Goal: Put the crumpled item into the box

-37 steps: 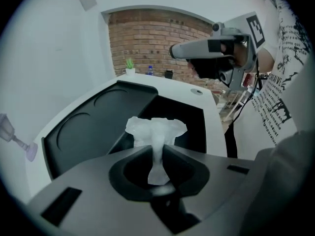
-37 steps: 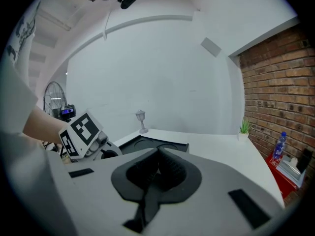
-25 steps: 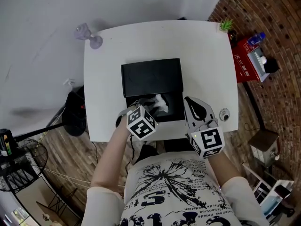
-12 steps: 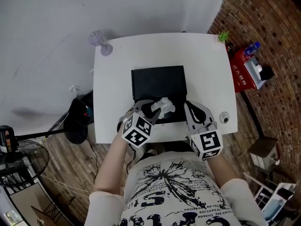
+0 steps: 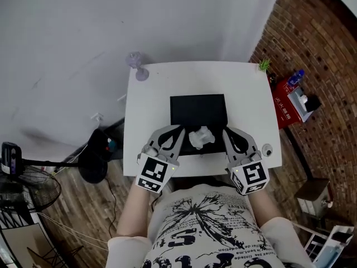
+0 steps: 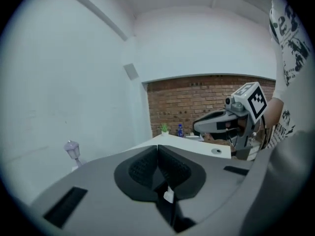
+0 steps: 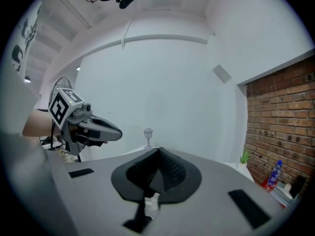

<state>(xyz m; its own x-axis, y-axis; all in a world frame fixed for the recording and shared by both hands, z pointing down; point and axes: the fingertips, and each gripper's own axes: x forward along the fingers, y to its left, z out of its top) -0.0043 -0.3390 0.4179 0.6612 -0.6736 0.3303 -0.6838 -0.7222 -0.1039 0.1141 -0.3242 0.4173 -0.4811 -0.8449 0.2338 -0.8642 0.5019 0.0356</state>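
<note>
A crumpled white paper ball [image 5: 201, 137] lies in the near part of the open black box [image 5: 198, 109] on the white table [image 5: 150, 110]. My left gripper [image 5: 178, 129] hovers at the box's near left corner, shut and empty, just left of the paper. The right gripper [image 5: 227, 132] sits at the box's near right corner, also shut with nothing in it. In the left gripper view its jaws [image 6: 157, 149] meet, and the right gripper [image 6: 231, 122] shows beyond them. The right gripper view shows shut jaws [image 7: 158, 151] and the left gripper [image 7: 83, 124] opposite.
A small lamp [image 5: 135, 66] stands at the table's far left corner, and a little green plant [image 5: 264, 65] at the far right. A round grey knob [image 5: 267, 149] sits near the right front edge. A red case [image 5: 290, 96] lies on the floor to the right.
The left gripper let go of the paper ball in the box, drew back toward the person and shut. The right gripper stayed beside the box.
</note>
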